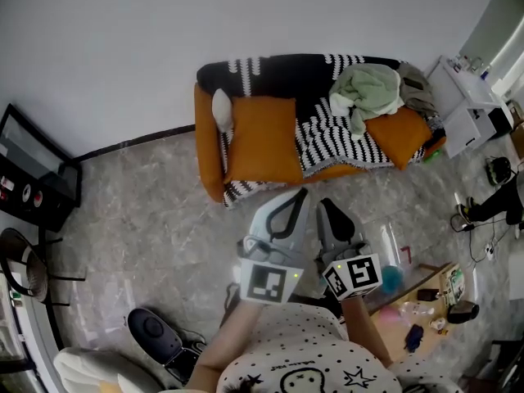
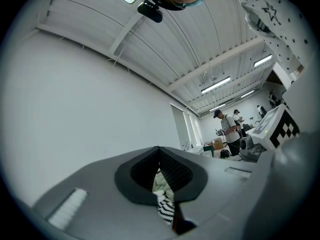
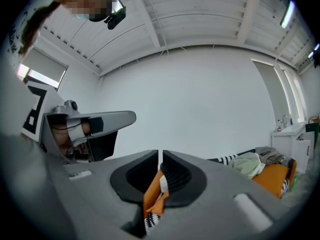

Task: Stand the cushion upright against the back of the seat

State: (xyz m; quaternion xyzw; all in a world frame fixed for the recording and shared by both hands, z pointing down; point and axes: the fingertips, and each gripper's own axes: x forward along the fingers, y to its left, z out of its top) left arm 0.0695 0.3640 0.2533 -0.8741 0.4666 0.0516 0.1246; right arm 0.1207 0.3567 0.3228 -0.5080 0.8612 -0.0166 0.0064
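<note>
The orange cushion [image 1: 262, 137] is at the left end of the orange sofa [image 1: 209, 150], its top edge against the backrest. A black-and-white striped blanket [image 1: 327, 129] covers the sofa's back and middle. Both grippers hang over the floor in front of the sofa, well short of the cushion. My left gripper [image 1: 303, 191] is shut, its tips touching [image 2: 159, 149], with nothing held. Beside it, my right gripper [image 1: 326, 203] shows a thin slit between its tips [image 3: 160, 153] and holds nothing. Past its jaws the cushion [image 3: 155, 184] shows as an orange patch.
A green cloth heap [image 1: 366, 91] lies on the sofa's right half and a small white thing [image 1: 222, 109] by the cushion's top left corner. A black rack [image 1: 37, 178] stands left, a white cabinet [image 1: 471, 105] right. Cables [image 1: 491, 195] and a cluttered low table [image 1: 426, 297] are at right.
</note>
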